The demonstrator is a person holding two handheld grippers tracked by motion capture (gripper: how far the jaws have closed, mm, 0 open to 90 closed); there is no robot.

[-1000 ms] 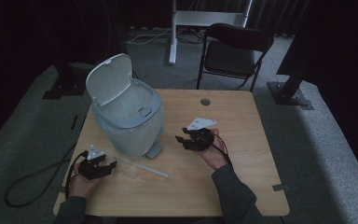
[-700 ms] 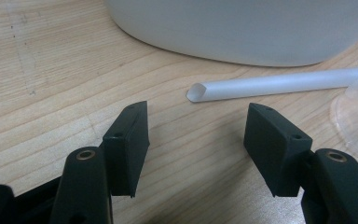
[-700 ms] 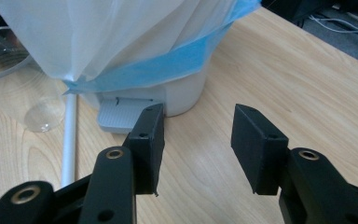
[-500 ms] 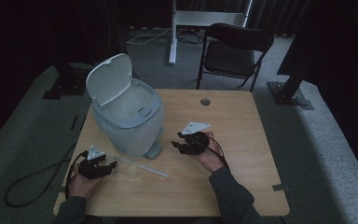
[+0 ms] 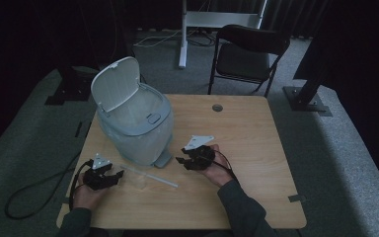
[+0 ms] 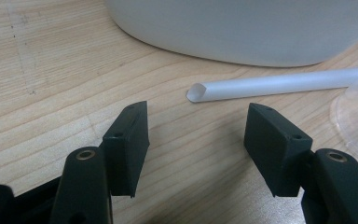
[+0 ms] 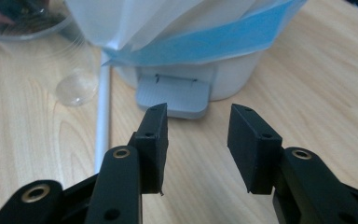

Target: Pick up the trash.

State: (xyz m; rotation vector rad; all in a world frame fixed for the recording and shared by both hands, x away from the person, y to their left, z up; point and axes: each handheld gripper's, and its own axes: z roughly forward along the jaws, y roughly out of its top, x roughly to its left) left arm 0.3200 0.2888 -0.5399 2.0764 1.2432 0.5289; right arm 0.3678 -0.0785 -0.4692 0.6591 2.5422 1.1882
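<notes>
A pale blue-grey pedal bin (image 5: 138, 123) stands on the left half of the wooden table (image 5: 256, 148), lid (image 5: 114, 89) up, with a white and blue liner (image 7: 205, 37) hanging over its rim. Its grey pedal (image 7: 175, 95) faces my right gripper (image 7: 196, 140), which is open and a short way off. The jaws have just been closing a little, with nothing between them. A translucent straw (image 6: 279, 85) and a clear plastic cup (image 7: 70, 70) lie in front of the bin. My left gripper (image 6: 196, 135) is open, resting just short of the straw's cut end.
A black folding chair (image 5: 249, 49) stands behind the table's far edge, and a cable (image 5: 39, 187) loops on the floor at the left. A round grommet (image 5: 217, 107) sits near the table's far edge. Bare wood lies to the right of my right hand.
My right gripper has moved left and slightly down toward the bin's pedal. The left gripper, straw and cup have stayed put.
</notes>
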